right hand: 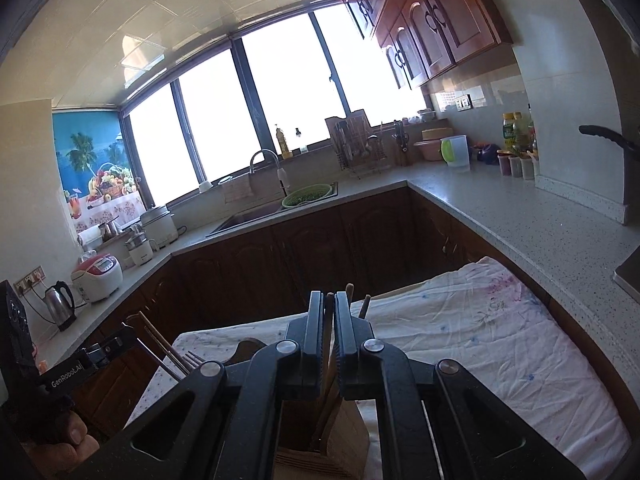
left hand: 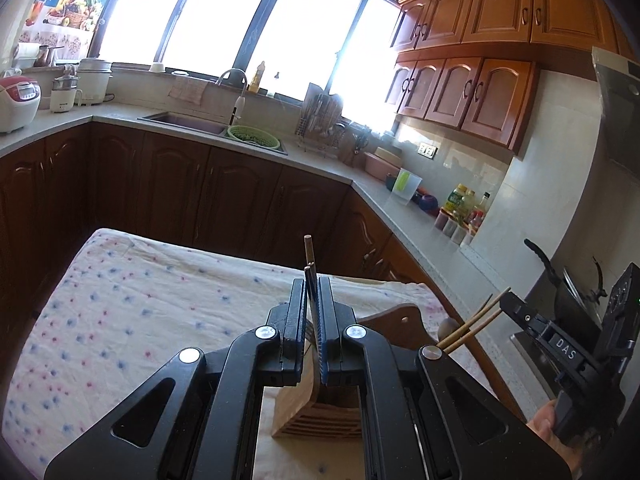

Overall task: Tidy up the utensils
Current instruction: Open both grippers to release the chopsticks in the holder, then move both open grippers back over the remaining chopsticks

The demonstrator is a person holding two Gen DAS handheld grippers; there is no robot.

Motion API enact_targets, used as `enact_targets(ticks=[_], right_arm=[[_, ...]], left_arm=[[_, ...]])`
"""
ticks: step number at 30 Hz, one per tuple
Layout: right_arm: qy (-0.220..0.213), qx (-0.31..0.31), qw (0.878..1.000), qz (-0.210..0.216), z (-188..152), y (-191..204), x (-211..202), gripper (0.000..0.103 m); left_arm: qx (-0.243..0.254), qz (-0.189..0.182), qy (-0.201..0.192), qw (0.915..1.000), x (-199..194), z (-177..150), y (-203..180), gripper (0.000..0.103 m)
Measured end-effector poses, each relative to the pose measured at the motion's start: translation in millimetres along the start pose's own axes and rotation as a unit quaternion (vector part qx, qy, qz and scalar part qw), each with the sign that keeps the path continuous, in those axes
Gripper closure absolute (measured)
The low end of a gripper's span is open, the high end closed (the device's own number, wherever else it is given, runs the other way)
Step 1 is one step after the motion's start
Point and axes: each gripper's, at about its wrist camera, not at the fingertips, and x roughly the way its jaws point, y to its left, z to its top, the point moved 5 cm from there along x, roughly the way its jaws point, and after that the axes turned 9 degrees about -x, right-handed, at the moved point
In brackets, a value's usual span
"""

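Your left gripper [left hand: 313, 284] is clenched on a fork [left hand: 309, 280], handle up, tines just above the wooden holder [left hand: 298, 408] directly below its fingers. Your right gripper [right hand: 329, 300] pinches a dark-handled utensil [right hand: 328, 344] standing in the same holder, beside the chopsticks [right hand: 366, 306]. Lower each straight down and release only once seated, so neither tips the holder.

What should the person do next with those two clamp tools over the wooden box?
Probably lower both and let go. The left tool is shut on a fork and chopsticks, the right tool on a dark-handled utensil; both hang right above the wooden holder on the cloth-covered table, so the pieces look ready to drop in.
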Motion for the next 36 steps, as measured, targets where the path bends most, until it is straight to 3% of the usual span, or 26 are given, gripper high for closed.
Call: enact_targets(ticks=[14, 15, 17, 19, 21, 26, 30, 36], right_arm=[[0.008, 0.003, 1.000, -0.001, 1.3, 1.2, 1.6, 0.097], [0.010, 0.008, 1.000, 0.001, 1.7, 0.6, 1.0, 0.093], [0.006, 0.021, 1.000, 0.008, 3.8, -2.3, -3.2, 0.090], [-0.008, 0.031, 0.999, 0.017, 8.1, -4.1, -13.2, 0.076], [-0.030, 0.037, 0.999, 0.024, 14.2, -5.1, -26.9, 0.036], [-0.070, 0.042, 0.996, 0.037, 23.4, -5.1, -60.2, 0.002], [-0.075, 0.035, 0.996, 0.040, 15.9, -0.8, -82.5, 0.000], [-0.055, 0.047, 0.997, 0.039, -22.0, -1.4, -112.1, 0.000]], left_arm=[[0.010, 0.007, 0.013, 0.9998, 4.7, -0.2, -4.4, 0.098], [0.006, 0.006, 0.018, 0.9998, 4.5, -0.2, -3.8, 0.096], [-0.002, -0.006, 0.019, 0.9998, -0.6, 0.9, -3.3, 0.076], [-0.004, -0.004, 0.000, 1.0000, -12.4, 2.9, -3.3, 0.060], [-0.006, -0.010, -0.011, 0.9999, -23.4, 3.9, -3.7, 0.057], [-0.020, -0.005, -0.024, 0.9995, -51.8, -1.4, 0.8, 0.011], [-0.026, 0.007, -0.026, 0.9993, -75.0, -14.9, 8.9, 0.006], [-0.032, 0.023, -0.013, 0.9991, -104.6, -48.1, 24.7, 0.006]])
